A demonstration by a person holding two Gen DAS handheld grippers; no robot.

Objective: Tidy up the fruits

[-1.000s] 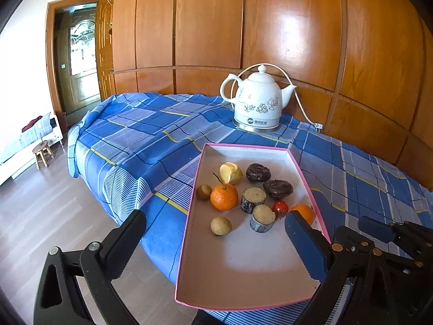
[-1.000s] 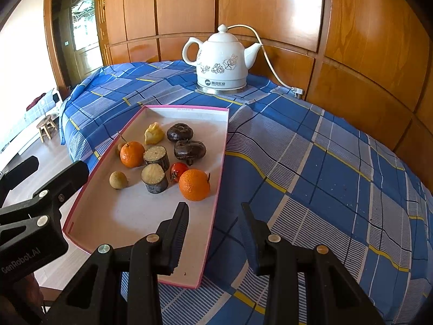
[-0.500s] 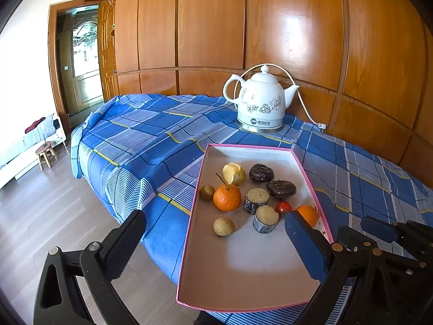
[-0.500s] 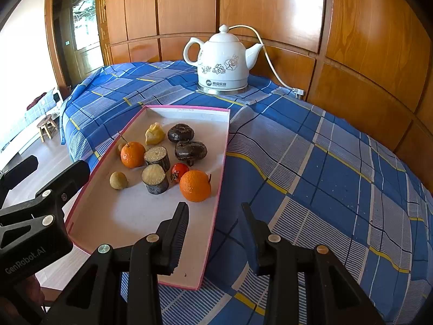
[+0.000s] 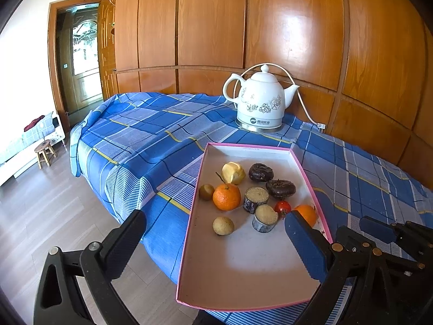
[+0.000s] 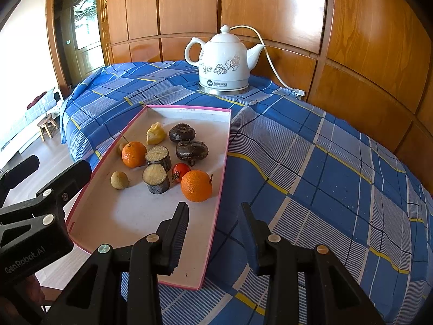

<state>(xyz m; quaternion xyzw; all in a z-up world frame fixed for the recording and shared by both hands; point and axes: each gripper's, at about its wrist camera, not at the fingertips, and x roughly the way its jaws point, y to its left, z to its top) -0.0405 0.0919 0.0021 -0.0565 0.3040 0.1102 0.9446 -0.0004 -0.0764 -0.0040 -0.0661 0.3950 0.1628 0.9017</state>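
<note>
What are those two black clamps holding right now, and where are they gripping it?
Nothing. The left gripper and the right gripper both hang open with empty jaws short of the fruit, which all lies loose in the pink-edged tray.

Left tongs (image 5: 213,239) gape wide; right tongs (image 6: 213,223) parted, empty.

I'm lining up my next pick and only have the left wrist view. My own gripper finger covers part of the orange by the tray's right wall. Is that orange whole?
Observer: Yes. The right wrist view shows the orange whole and round, with a short stem on its upper right.
Operator: Is the right gripper holding anything? I only see its side.
Observer: No. The right gripper is open and empty, with one finger over the tray and the other over the cloth beyond the tray's right wall.
</note>
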